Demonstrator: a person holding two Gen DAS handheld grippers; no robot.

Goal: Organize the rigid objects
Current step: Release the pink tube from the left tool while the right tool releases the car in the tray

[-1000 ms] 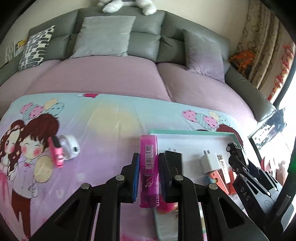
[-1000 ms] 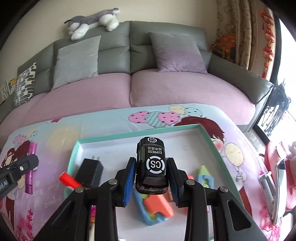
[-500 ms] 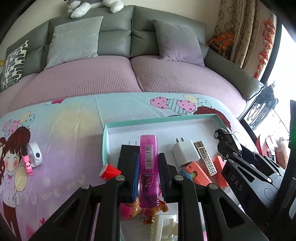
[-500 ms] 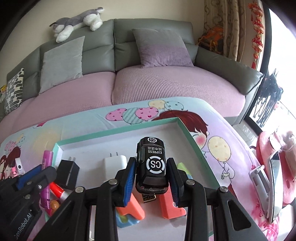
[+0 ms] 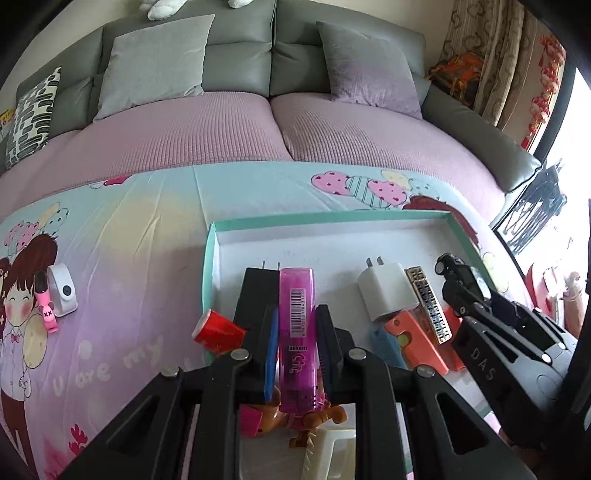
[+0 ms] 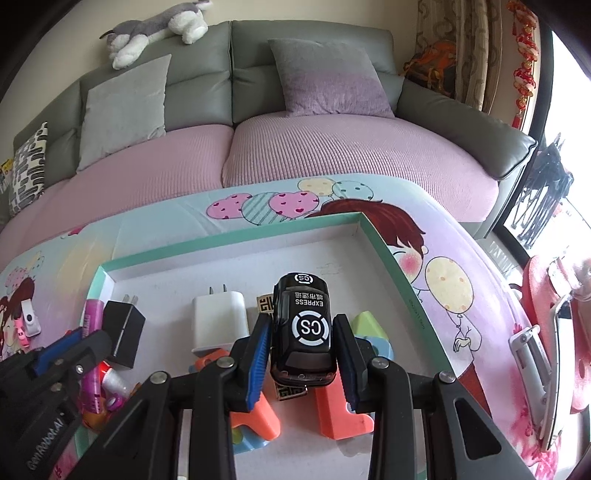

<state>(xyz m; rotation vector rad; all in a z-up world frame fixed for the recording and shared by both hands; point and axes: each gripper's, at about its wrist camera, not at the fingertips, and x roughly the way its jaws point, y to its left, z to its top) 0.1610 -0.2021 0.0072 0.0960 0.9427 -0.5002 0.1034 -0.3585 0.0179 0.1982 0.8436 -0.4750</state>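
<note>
**Both claws loaded over the tray**

I am holding a pink lighter (image 5: 296,332) in the left gripper (image 5: 295,343), its jaws squeezed tight on the sides. I am gripping a black toy car (image 6: 303,328) in the right gripper (image 6: 302,350), pads pressing both flanks. Both are hovering over the teal-rimmed tray (image 6: 229,236), where a white charger (image 6: 218,317), a black charger (image 6: 123,328) and orange blocks (image 6: 341,413) are lying.

A home living room: a grey sofa (image 6: 229,92) with pink seat covers, scatter cushions (image 6: 122,107) and a plush dog (image 6: 155,26) on its back, patterned curtains (image 6: 458,44), red hanging ornaments (image 6: 524,70) by the window, and a cartoon-print cloth (image 5: 122,236).
</note>
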